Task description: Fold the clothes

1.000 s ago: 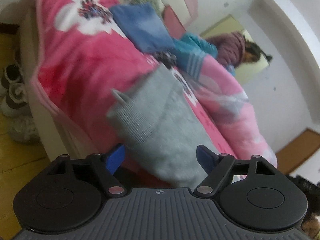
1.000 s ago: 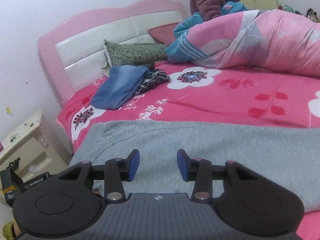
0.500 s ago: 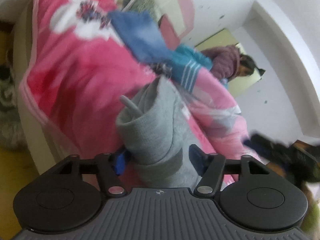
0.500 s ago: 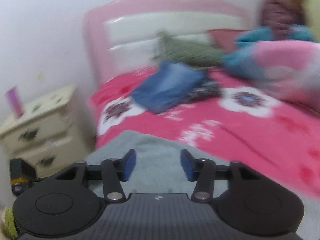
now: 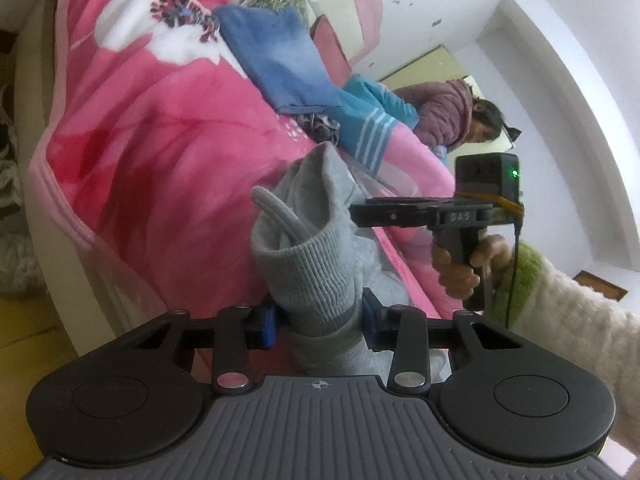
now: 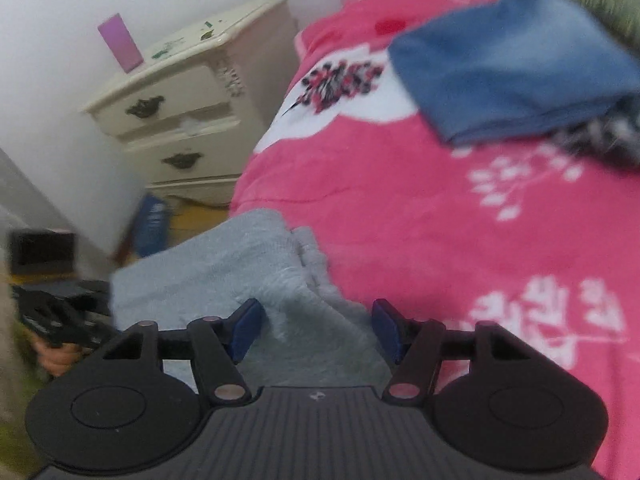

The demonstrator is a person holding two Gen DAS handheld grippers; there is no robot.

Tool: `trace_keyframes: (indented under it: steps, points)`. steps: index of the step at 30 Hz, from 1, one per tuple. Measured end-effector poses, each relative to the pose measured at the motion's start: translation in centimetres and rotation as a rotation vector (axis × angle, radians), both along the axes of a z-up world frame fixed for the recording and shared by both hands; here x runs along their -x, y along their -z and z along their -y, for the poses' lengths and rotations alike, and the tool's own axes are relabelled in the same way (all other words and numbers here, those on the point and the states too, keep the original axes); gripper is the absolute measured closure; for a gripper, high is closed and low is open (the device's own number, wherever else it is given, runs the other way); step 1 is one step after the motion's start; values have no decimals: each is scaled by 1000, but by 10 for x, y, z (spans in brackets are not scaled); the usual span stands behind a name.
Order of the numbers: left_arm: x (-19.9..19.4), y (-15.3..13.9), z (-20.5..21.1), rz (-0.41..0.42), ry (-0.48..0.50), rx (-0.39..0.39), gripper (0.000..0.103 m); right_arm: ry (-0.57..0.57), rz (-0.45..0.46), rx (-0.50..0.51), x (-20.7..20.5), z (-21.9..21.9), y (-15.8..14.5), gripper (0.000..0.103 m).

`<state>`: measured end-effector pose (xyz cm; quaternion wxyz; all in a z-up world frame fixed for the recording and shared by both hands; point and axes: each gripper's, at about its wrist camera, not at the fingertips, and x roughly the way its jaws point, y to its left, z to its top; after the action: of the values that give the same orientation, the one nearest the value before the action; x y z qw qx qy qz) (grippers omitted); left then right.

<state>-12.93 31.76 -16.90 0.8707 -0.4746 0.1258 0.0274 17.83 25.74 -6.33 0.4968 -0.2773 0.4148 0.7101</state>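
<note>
**Grasp phase: grey garment taken up at ribbed hem**

The left gripper (image 5: 318,326) was closing, its blue pads against the ribbed hem of the grey knitted garment (image 5: 316,276), which was bunched between them at the near edge of the pink floral bedspread (image 5: 140,152). The right gripper (image 6: 314,330) was opening, jaws wide, fabric lying below but not pinched. Judged next: a second hold for the right gripper, then the fold.
</note>
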Motion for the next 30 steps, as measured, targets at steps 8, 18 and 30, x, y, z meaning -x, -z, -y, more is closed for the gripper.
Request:
trace_keyframes:
  steps: [8, 18, 30]
  points:
    - [4, -3, 1, 38, -10, -28, 70, -12, -148, 79, 1, -4, 15, 35]
    - [-19, -60, 0, 227, 29, -204, 73, 231, -122, -181, 2, 56, -30, 84]
    - [-111, -86, -66, 314, 119, -245, 74, 437, 21, -432, -63, 53, -97, 85]
